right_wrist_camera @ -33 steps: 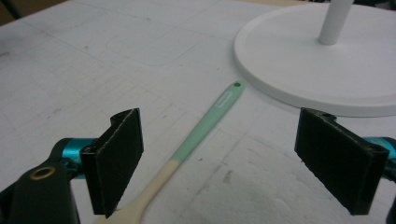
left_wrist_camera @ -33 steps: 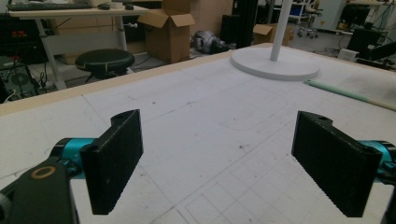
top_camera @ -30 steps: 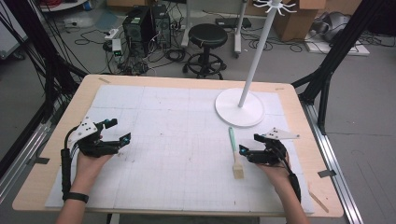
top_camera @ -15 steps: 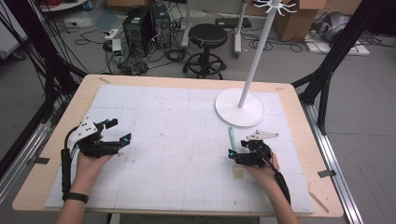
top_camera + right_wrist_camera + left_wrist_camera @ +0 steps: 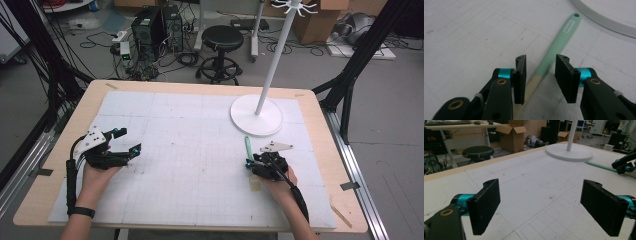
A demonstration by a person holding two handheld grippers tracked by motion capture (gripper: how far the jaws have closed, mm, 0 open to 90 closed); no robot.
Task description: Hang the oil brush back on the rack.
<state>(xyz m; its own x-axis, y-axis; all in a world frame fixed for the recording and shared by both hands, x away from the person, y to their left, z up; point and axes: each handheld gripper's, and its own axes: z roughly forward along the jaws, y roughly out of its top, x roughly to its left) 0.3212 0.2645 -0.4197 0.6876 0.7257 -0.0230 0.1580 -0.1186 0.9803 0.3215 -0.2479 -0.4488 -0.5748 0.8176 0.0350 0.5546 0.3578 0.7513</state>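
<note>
A utensil with a mint-green handle (image 5: 247,146) and a cream head (image 5: 255,184) lies flat on the white mat, right of centre. My right gripper (image 5: 251,164) hovers low over it, open. In the right gripper view the handle (image 5: 564,32) runs between the two jaws, which straddle it with a gap on each side where green meets cream. My left gripper (image 5: 129,139) rests at the left of the mat, wide open with nothing between its jaws (image 5: 541,205). From there the handle (image 5: 599,165) and the right gripper (image 5: 621,165) show far off.
A white stand with a round base (image 5: 256,116) and a tall pole stands just beyond the utensil's tip; its rim (image 5: 614,17) is close ahead of the right gripper. The gridded white mat (image 5: 190,165) covers the wooden table (image 5: 320,130).
My right gripper has moved left from beside the utensil to over it, and its jaws now straddle the handle. The left gripper has stayed put.
</note>
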